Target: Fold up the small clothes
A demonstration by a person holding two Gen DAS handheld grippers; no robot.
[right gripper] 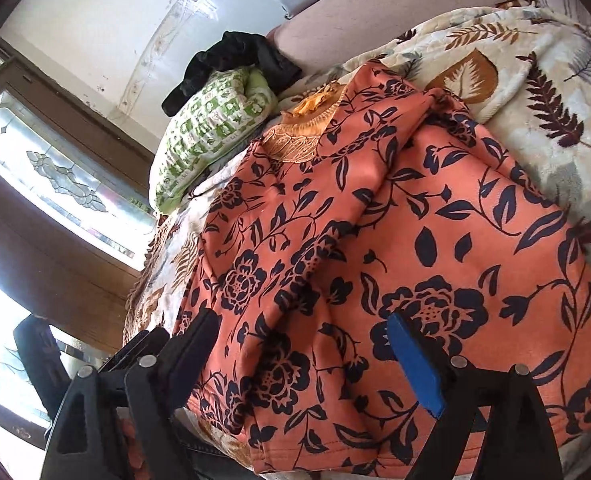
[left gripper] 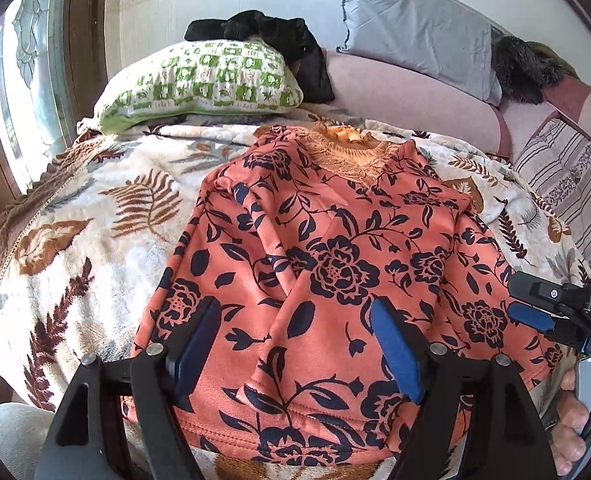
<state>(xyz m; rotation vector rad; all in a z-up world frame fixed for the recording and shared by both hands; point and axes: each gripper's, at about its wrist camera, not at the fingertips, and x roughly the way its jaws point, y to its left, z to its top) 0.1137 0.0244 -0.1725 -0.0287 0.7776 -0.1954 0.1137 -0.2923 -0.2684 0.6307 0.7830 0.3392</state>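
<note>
An orange top with dark navy flowers (left gripper: pixel 335 264) lies on the leaf-print blanket (left gripper: pixel 107 208), both sides folded in over the middle, lace collar at the far end. It also fills the right wrist view (right gripper: pixel 415 240). My left gripper (left gripper: pixel 295 344) is open just above the hem, its blue pads apart and holding nothing. My right gripper (right gripper: pixel 307 360) is open above the hem's right part, empty. It also shows at the right edge of the left wrist view (left gripper: pixel 543 312).
A green-and-white pillow (left gripper: pixel 203 80) with black clothing (left gripper: pixel 263 36) on it lies beyond the collar. A grey pillow (left gripper: pixel 415 32) leans on the pink headboard (left gripper: pixel 407 104). A striped cushion (left gripper: pixel 567 176) is far right. A window (left gripper: pixel 27 80) is on the left.
</note>
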